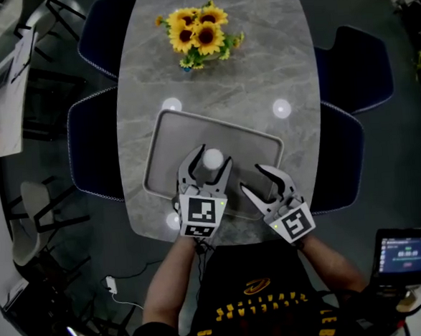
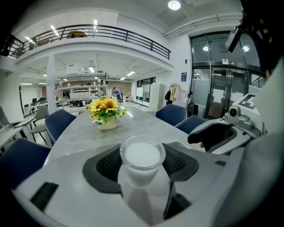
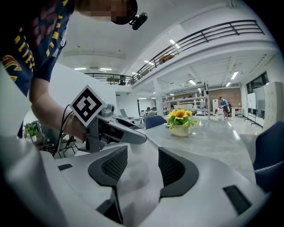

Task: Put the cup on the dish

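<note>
one marble table (image 1: 261, 67), mezzanine hall (image 2: 102, 33), left tongs (image 1: 213, 155) gripping cup (image 1: 212, 159), right tongs (image 1: 252, 179) open, empty

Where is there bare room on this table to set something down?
The widest bare patch of table lies between the sunflowers and the far rim of the dish. The far right corner of the dish is also free. Its near half is crowded: the left tongs grip the cup there, with the open right tongs beside them.
</note>
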